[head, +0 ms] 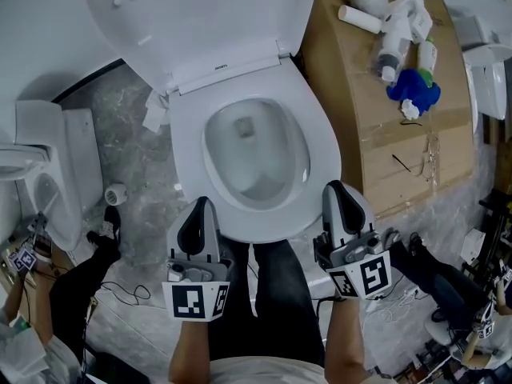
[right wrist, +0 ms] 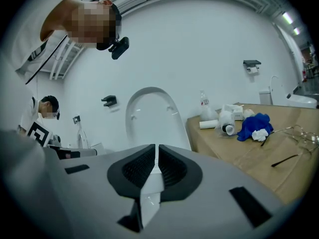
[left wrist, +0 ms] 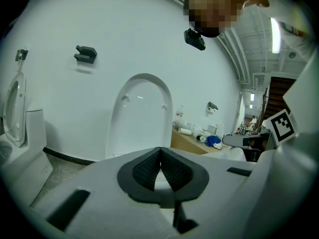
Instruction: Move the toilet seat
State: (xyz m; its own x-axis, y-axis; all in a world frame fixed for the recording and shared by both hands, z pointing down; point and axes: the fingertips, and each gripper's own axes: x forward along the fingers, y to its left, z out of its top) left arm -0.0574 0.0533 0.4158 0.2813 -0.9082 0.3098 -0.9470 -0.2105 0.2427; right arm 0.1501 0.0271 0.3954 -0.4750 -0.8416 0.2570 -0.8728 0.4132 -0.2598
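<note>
A white toilet stands with its lid [head: 200, 14] raised against the wall and its seat [head: 320, 146] lying down on the bowl [head: 256, 146]. My left gripper [head: 199, 208] is shut and empty, its tips over the seat's front left rim. My right gripper [head: 340, 189] hovers at the seat's front right edge, jaws shut with only a thin slit and nothing gripped. In the left gripper view the shut left gripper [left wrist: 160, 156] points at the upright lid [left wrist: 142, 113]. The right gripper view shows the right gripper [right wrist: 156, 153] aimed at the same lid [right wrist: 149, 113].
A cardboard-topped table [head: 384, 134] stands close on the right with bottles and a blue cloth [head: 414, 89]. Another white toilet [head: 40, 174] stands on the left, and a paper roll [head: 117, 194] lies on the marble floor. The person's black-trousered legs stand before the bowl.
</note>
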